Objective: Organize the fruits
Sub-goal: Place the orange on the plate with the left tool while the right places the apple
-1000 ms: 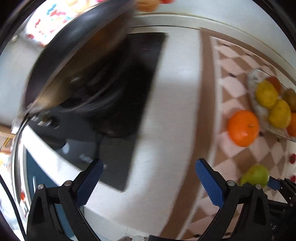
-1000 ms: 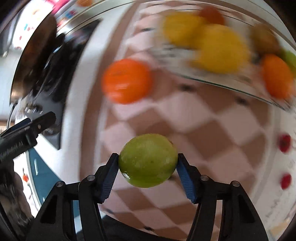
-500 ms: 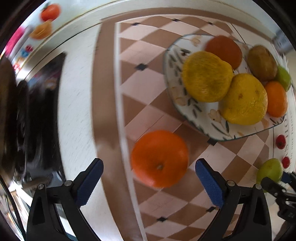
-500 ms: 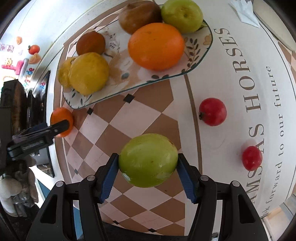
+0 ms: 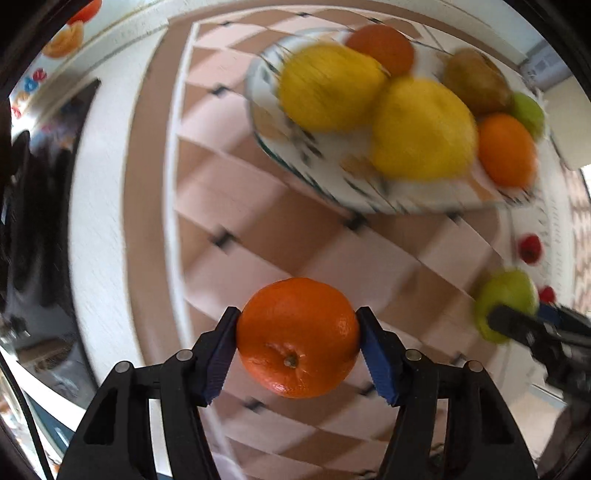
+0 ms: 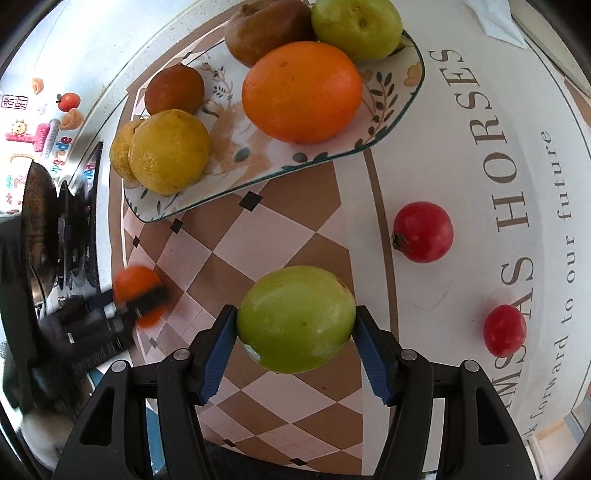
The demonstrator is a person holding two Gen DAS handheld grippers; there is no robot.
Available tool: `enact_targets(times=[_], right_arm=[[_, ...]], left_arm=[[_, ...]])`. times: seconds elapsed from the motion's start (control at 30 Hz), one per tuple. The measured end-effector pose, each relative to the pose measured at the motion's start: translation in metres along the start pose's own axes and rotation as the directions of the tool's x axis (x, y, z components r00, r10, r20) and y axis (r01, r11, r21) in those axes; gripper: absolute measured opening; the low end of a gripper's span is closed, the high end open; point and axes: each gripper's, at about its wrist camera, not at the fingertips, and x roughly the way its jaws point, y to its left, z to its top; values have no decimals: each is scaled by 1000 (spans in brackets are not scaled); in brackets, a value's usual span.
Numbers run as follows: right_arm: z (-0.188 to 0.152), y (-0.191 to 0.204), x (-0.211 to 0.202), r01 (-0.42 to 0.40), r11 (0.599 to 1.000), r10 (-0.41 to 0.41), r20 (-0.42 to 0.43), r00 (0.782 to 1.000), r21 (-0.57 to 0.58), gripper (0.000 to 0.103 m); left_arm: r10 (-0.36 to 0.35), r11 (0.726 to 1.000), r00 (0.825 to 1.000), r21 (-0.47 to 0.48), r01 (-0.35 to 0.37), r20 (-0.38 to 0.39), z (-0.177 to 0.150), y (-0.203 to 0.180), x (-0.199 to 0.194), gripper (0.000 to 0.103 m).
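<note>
My left gripper [image 5: 298, 338] is shut on an orange [image 5: 297, 336] above the checkered cloth; that orange also shows in the right wrist view [image 6: 137, 291]. My right gripper [image 6: 295, 321] is shut on a green fruit [image 6: 295, 319], which also shows in the left wrist view [image 5: 505, 299]. A patterned plate [image 6: 384, 122] holds two yellow citrus fruits [image 6: 168, 151], a large orange [image 6: 301, 90], a brown fruit [image 6: 267, 29], a reddish-brown fruit [image 6: 173, 90] and a green apple [image 6: 356, 27].
Two small red fruits [image 6: 423, 230] [image 6: 504, 330] lie on the white lettered cloth to the right. A black stove with a pan [image 6: 40, 221] stands at the left. The checkered cloth [image 6: 266, 236] lies under both grippers.
My left gripper swung from the stove to the orange on the cloth and shut on it. My right gripper still holds the green fruit and has barely moved.
</note>
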Motion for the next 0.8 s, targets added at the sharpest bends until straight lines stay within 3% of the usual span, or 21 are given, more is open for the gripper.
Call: enact_targets(times=[0.3, 0.5, 0.63, 0.8], right_arm=[[2, -2, -5, 17, 999, -17, -20, 1000, -42, 70], [0, 9, -2, 46, 996, -46, -4, 999, -76, 66], [2, 11, -12, -1, 998, 2, 8, 1000, -58, 65], [21, 26, -48, -85, 995, 89, 86, 992, -58, 65]], left_arm=[[34, 999, 999, 7, -34, 38, -20, -33, 4, 61], [31, 999, 999, -11, -30, 42, 1, -33, -3, 61], [-8, 999, 998, -32, 10, 62, 2, -19, -25, 61], [-91, 994, 985, -46, 98, 145, 25, -7, -85, 61]])
